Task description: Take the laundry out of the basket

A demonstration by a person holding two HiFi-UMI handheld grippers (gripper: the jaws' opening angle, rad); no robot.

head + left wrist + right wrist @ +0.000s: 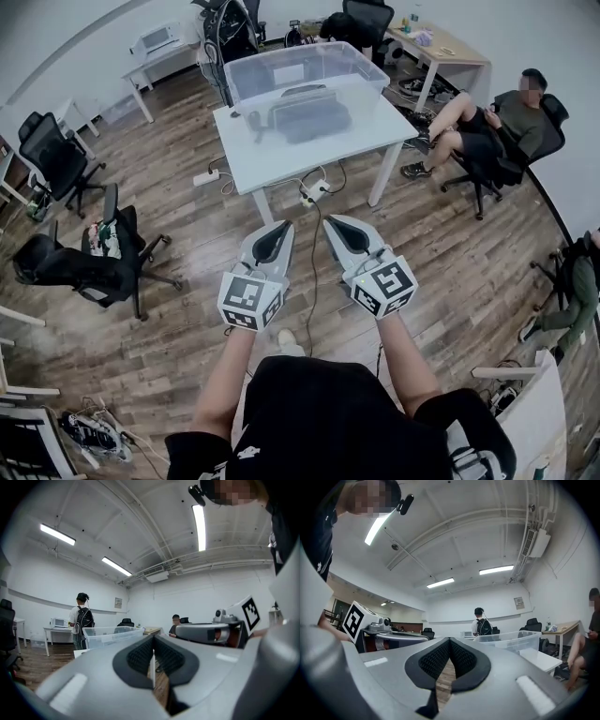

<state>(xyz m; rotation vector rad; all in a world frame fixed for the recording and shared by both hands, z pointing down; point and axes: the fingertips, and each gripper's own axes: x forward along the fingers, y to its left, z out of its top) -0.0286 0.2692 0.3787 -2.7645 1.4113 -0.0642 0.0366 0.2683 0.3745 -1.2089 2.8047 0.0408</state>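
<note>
A clear plastic basket (302, 68) stands on the far half of a white table (253, 155). A dark grey bundle of laundry (309, 117) shows by its near wall; whether it lies inside I cannot tell. My left gripper (279, 228) and right gripper (330, 220) are held side by side over the wooden floor, short of the table's near edge, pointing level at it. Both are shut with nothing between the jaws. The left gripper view has the left gripper (153, 641) in front of the basket (112, 634). The right gripper view has the right gripper (449, 641) left of the basket (511, 641).
A power strip (314, 194) with cables lies on the floor under the table's near edge. Black office chairs (94, 262) stand at the left. A seated person (487, 127) is right of the table, another person (82, 620) stands behind it, and desks line the back wall.
</note>
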